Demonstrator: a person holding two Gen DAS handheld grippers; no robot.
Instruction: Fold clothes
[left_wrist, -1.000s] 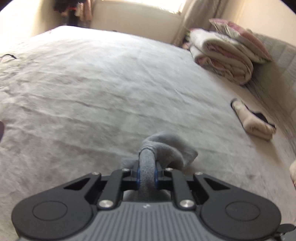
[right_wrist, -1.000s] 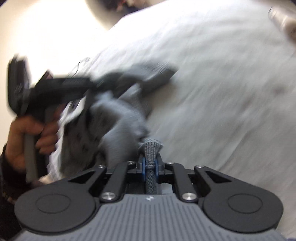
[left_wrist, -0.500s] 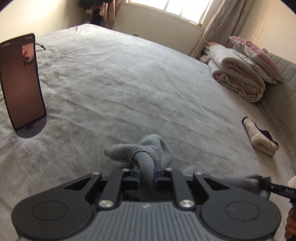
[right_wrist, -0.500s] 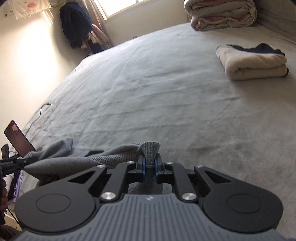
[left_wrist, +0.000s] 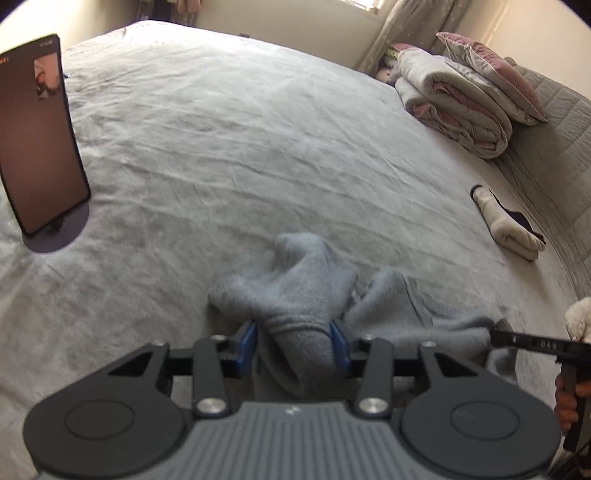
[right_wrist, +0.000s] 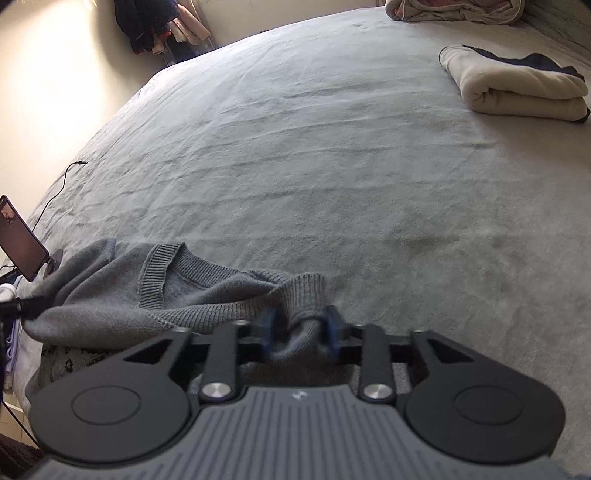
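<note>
My left gripper (left_wrist: 293, 341) has its jaws spread, with a bunched fold of the grey sweater (left_wrist: 295, 295) lying loose between the blue pads. My right gripper (right_wrist: 299, 330) is likewise parted, a ribbed cuff of the same sweater sitting in the gap; whether the pads still touch the knit I cannot tell. The sweater lies on the grey bedspread (right_wrist: 332, 166) at the lower left of the right view, collar up, and low centre in the left view.

Around it I count one phone on a stand (left_wrist: 40, 136) at the left edge of the left view, well apart from the sweater; one folded cream garment (right_wrist: 517, 88) at the upper right of the right view; one stack of folded quilts (left_wrist: 458, 107) with one pink pillow (left_wrist: 491, 70) on top, upper right in the left view. One dark cable (right_wrist: 62, 181) trails along the bed's left edge. Clothes hang in the far corner (right_wrist: 155, 22). Nothing lies between the sweater and the folded garment.
</note>
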